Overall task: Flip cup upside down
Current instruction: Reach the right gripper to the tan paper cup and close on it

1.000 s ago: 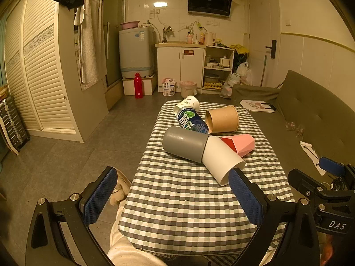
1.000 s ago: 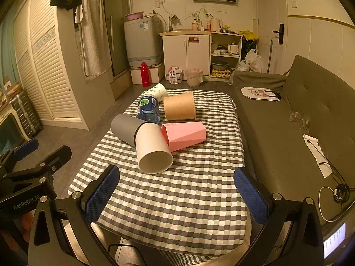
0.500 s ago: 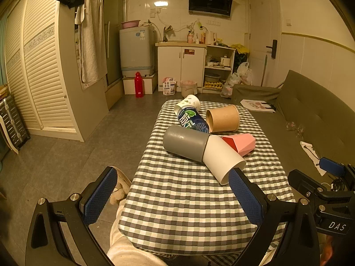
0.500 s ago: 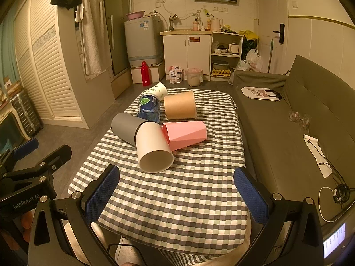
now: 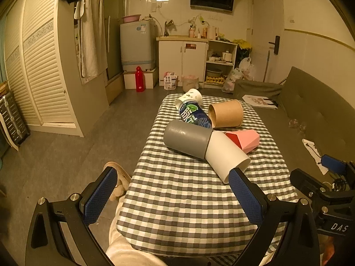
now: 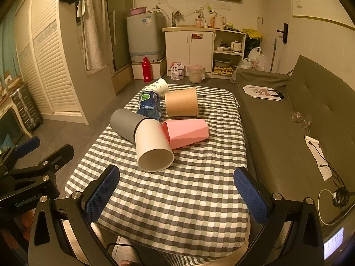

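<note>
Cups (image 6: 154, 147) lie tipped beyond both spread tongs (image 6: 176, 190).

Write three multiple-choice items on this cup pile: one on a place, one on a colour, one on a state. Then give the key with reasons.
1. What does the white cup touch on its right?
A. the pink cup
B. the sofa
C. the red bottle

2. What colour is the cup behind the white one?
A. green
B. grey
C. yellow

3. How are the left gripper and right gripper?
A. both shut on cups
B. one open, one shut
C. both open, empty

Key: 1 A, their walls meet; 2 B, plain grey wall; 3 C, pads spread wide over the checked tablecloth.
</note>
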Demonstrator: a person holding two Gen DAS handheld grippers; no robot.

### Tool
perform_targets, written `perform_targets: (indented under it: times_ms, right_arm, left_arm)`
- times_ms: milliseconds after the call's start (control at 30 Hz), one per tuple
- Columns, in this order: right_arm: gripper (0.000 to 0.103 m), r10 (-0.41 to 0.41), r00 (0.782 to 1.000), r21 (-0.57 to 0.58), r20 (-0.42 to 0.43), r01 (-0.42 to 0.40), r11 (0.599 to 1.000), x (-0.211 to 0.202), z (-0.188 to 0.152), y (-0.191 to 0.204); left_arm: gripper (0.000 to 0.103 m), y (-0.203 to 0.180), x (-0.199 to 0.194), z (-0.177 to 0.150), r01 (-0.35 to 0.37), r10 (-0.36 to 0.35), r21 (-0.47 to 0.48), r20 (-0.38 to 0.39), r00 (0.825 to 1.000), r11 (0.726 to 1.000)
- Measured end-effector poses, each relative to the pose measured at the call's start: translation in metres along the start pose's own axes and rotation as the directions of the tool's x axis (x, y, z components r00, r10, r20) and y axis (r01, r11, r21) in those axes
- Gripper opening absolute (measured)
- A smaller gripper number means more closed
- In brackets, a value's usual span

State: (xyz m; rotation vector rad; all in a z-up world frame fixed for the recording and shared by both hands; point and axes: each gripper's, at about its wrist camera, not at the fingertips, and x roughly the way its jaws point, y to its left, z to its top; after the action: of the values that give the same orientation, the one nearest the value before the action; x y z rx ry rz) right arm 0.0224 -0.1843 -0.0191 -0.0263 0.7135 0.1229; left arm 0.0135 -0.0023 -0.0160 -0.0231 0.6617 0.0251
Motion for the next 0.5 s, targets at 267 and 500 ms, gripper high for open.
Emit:
perform_targets:
  times_ms: [267, 500]
  right_arm:
    - [0.103, 0.025, 0.999, -0.192, -0.042, -0.033, 0.981, 0.031, 0.047, -0.001]
    - [0.103, -0.005, 0.998, -0.485, -0.059, -0.024, 0.874, 0.092, 0.110, -0.001]
  left_arm:
    - [0.103, 0.005, 0.035, 0.024, -0.036, 0.034, -0.031, -0.058, 0.998, 0.999]
    - [0.103, 0.006, 0.076, 0.058, -0.076, 0.072, -0.042, -0.090, 0.993, 0.996]
